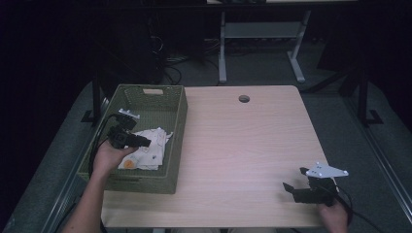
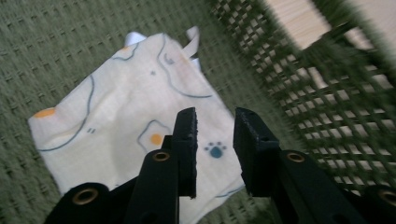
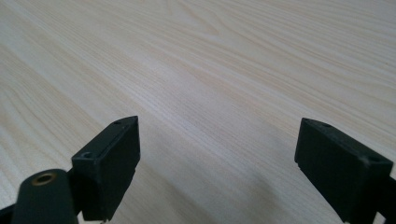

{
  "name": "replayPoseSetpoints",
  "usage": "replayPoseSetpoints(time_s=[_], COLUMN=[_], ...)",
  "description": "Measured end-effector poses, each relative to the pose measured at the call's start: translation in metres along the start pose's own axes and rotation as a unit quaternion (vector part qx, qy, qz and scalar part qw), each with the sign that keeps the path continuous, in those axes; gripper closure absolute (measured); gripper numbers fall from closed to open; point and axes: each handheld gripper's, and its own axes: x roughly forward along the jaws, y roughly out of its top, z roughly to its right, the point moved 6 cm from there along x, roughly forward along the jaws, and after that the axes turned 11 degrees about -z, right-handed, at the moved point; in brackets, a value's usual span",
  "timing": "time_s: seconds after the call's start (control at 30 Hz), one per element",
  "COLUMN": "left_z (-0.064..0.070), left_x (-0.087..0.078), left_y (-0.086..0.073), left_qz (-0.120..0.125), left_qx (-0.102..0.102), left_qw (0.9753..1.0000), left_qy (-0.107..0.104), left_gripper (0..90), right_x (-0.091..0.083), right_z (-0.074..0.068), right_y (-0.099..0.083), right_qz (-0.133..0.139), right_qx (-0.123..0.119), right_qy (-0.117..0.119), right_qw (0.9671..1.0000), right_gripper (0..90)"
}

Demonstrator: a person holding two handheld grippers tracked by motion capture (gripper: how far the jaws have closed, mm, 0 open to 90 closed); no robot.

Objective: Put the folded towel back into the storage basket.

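Two grippers: right gripper (image 1: 295, 185) gapes wide, empty; left gripper (image 1: 145, 141) slightly parted over one cloth (image 2: 140, 121) in one basket (image 1: 179, 121)

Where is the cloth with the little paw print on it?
The cloth lies on the floor of the green basket at the table's left side in the high view, just below the left tool.

Woven green basket (image 1: 177, 121); soft printed cloth (image 2: 140, 116); smooth pale wood-grain table (image 1: 243, 145); matt black claw (image 2: 215, 140).
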Motion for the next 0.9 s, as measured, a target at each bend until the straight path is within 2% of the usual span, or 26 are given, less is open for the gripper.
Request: replayPoseSetpoints(time_s=[0.07, 0.1, 0.2, 0.23, 0.33, 0.4, 0.43, 0.6, 0.63, 0.67, 0.7, 0.77, 0.8, 0.83, 0.87, 0.9], left_z=[0.002, 0.002, 0.005, 0.008, 0.012, 0.016, 0.016, 0.027, 0.027, 0.030, 0.030, 0.035, 0.036, 0.039, 0.039, 0.041], left_x=[-0.004, -0.004, -0.007, -0.008, -0.009, -0.012, -0.012, -0.024, -0.024, -0.028, -0.028, -0.033, -0.033, -0.035, -0.035, -0.035], left_y=[-0.001, -0.001, -0.003, -0.004, -0.006, -0.008, -0.008, -0.011, -0.011, -0.011, -0.011, -0.012, -0.012, -0.013, -0.013, -0.013], left_qz=[0.021, 0.021, 0.055, 0.068, 0.082, 0.098, 0.098, 0.141, 0.141, 0.153, 0.153, 0.168, 0.171, 0.178, 0.178, 0.183], left_qx=[-0.009, -0.009, -0.016, -0.019, -0.017, -0.019, -0.019, -0.019, -0.019, -0.019, -0.019, -0.018, -0.018, -0.016, -0.016, -0.015], left_qw=[0.9994, 0.9994, 0.9972, 0.9957, 0.9937, 0.9912, 0.9912, 0.9820, 0.9820, 0.9787, 0.9787, 0.9739, 0.9727, 0.9700, 0.9700, 0.9679], left_qy=[-0.024, -0.024, -0.049, -0.060, -0.073, -0.086, -0.086, -0.124, -0.124, -0.136, -0.136, -0.152, -0.155, -0.165, -0.165, -0.171], left_gripper=[67.5, 66.8, 65.2, 64.7, 64.1, 63.5, 63.2, 61.9, 61.1, 60.6, 60.3, 58.9, 58.5, 58.1, 57.9, 57.9], right_x=[0.000, 0.000, 0.000, 0.000, 0.001, 0.001, 0.001, 0.000, 0.000, 0.000, 0.000, -0.001, -0.001, -0.001, -0.001, -0.001], right_z=[0.000, 0.000, -0.001, 0.000, 0.000, 0.000, 0.000, 0.000, 0.000, 0.000, 0.000, 0.000, 0.000, 0.000, 0.000, 0.000], right_y=[0.000, 0.000, 0.000, 0.000, 0.000, 0.000, 0.000, 0.001, 0.001, 0.001, 0.001, 0.001, 0.001, 0.001, 0.001, 0.001], right_qz=[0.000, 0.000, 0.000, 0.000, -0.001, -0.001, -0.001, 0.001, 0.002, 0.002, 0.001, 0.003, 0.004, 0.004, 0.004, 0.004], right_qx=[0.000, 0.000, -0.002, -0.002, 0.000, 0.000, 0.000, -0.003, -0.004, -0.005, -0.006, -0.006, -0.007, -0.007, -0.007, -0.007], right_qy=[0.000, 0.000, 0.000, -0.001, 0.000, -0.001, -0.001, -0.001, -0.001, -0.001, -0.003, -0.003, -0.004, -0.004, -0.004, -0.004], right_qw=[1.0000, 1.0000, 1.0000, 1.0000, 1.0000, 1.0000, 1.0000, 1.0000, 1.0000, 1.0000, 1.0000, 1.0000, 1.0000, 1.0000, 1.0000, 1.0000], right_gripper=[13.6, 13.6, 13.7, 13.7, 13.6, 13.7, 13.7, 13.7, 13.7, 13.7, 13.7, 13.6, 13.7, 13.7, 13.7, 13.7])
